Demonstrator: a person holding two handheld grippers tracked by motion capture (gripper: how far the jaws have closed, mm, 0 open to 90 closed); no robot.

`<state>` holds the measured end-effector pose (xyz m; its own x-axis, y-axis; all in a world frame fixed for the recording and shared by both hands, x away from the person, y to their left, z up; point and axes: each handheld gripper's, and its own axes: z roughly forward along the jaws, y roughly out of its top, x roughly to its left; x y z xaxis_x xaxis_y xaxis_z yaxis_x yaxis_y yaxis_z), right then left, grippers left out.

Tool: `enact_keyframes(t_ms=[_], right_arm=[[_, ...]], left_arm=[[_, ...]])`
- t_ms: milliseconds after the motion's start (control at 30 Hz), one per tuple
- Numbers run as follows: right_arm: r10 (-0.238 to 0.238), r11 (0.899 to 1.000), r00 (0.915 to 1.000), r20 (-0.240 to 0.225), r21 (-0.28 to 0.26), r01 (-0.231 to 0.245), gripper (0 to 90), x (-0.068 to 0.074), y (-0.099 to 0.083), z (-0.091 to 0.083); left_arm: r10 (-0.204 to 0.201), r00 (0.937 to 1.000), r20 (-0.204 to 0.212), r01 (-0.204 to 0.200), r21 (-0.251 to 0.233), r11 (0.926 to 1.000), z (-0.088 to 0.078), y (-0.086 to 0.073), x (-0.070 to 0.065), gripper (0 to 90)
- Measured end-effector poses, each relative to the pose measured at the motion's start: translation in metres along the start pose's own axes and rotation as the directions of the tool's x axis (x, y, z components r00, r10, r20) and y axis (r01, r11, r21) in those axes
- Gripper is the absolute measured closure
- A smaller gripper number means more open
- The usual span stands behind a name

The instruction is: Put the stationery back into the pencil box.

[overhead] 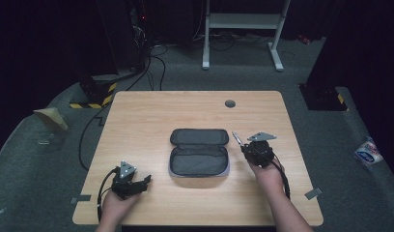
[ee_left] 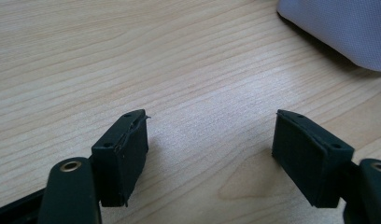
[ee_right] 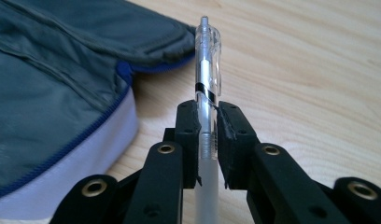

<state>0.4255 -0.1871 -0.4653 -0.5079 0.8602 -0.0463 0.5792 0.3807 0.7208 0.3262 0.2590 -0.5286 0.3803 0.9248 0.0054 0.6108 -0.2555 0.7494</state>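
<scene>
Pen [ee_right: 208,70] stands clamped between the right gripper [ee_right: 208,122] jaws, open pencil case [ee_right: 62,93] just beside; left gripper [ee_left: 209,140] jaws apart over bare table [ee_left: 132,56]

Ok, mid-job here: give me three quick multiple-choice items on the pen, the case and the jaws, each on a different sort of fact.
1. Where is the pen?
A. inside the case
B. between the right gripper's jaws
C. flat on the table

2. What colour is the zip on the open pencil case?
A. blue
B. red
C. yellow

3. How does the left gripper stand?
A. shut on the pen
B. shut on the case
C. jaws open over bare table

Answers: 1 B, the right gripper view shows the jaws pressed on the clear barrel. 2 A, a blue zip runs along the case's edge. 3 C, the left gripper view shows wood between the spread jaws.
</scene>
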Motion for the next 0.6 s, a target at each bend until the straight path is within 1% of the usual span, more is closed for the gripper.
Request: enact_keyframes(t_ms=[133, 267, 333, 367, 600], right_arm=[[-0.024, 1.0, 0.9995, -0.02, -0.02, 0.023, 78.6, 0.005, 0.007, -0.004], [-0.055, 0.998, 0.9979, -0.036, -0.044, 0.053, 78.6, 0.014, 0.015, -0.006], [-0.06, 0.997, 0.9972, -0.044, -0.047, 0.058, 78.6, 0.019, 0.017, -0.006], [-0.072, 0.996, 0.9963, -0.048, -0.05, 0.069, 78.6, 0.022, 0.019, -0.006], [-0.114, 0.991, 0.9903, -0.08, -0.075, 0.108, 78.6, 0.036, 0.028, -0.003]], left_arm=[[0.0, 1.0, 0.0, 0.0, 0.0, 1.0, 0.0, 0.0, 0.0, 26.9], [0.0, 1.0, 0.0, 0.0, 0.0, 1.0, 0.0, 0.0, 0.0, 26.9], [0.0, 1.0, 0.0, 0.0, 0.0, 1.0, 0.0, 0.0, 0.0, 26.9], [0.002, 1.0, 0.0, -0.002, 0.0, 1.0, 0.0, 0.0, 0.0, 26.9], [0.0, 1.0, 0.0, 0.0, 0.0, 1.0, 0.0, 0.0, 0.0, 26.9]])
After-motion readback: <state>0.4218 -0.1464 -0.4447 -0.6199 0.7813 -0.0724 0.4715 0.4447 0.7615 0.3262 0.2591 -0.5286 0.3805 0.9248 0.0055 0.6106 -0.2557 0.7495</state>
